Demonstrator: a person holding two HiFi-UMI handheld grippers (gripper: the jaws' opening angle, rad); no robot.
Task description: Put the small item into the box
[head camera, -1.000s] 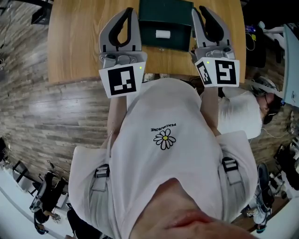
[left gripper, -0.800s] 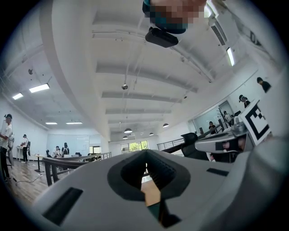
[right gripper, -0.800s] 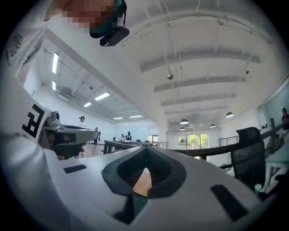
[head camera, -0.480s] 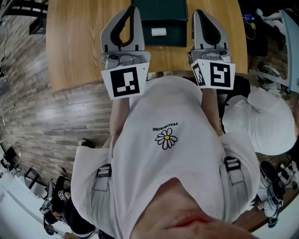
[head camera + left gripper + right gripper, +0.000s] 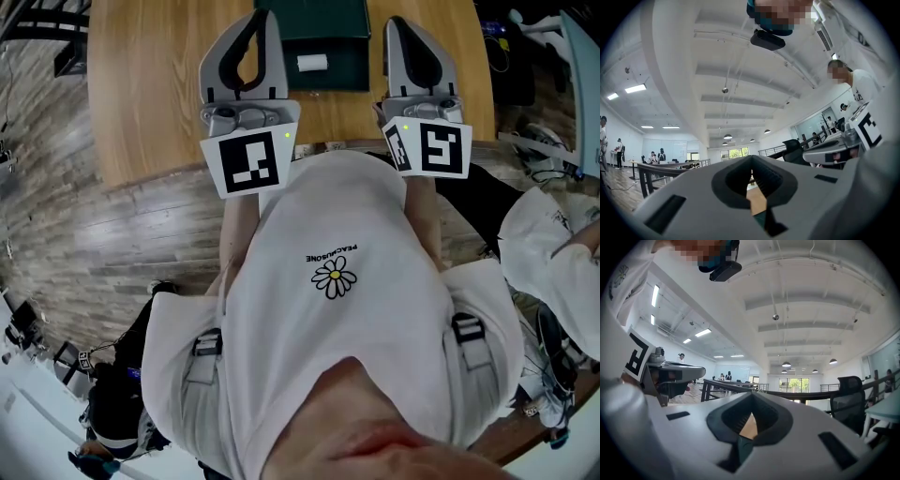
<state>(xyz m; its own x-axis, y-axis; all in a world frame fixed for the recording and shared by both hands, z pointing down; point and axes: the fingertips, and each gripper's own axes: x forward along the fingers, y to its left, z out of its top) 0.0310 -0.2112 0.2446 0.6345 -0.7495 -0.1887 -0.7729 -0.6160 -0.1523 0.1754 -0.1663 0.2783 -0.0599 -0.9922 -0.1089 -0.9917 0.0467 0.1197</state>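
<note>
While both tools are held over the near part of the wooden table (image 5: 150, 94), the small white item (image 5: 311, 63) lies inside the dark green box (image 5: 349, 73), which stands toward the far side of the table between them. The left gripper (image 5: 264, 19), just left of the box, has its jaws together with nothing between them. The right gripper (image 5: 394, 24), just right of the box, is likewise closed and empty.

Open dark green box (image 5: 352, 67), small white item (image 5: 311, 62) lying inside
</note>
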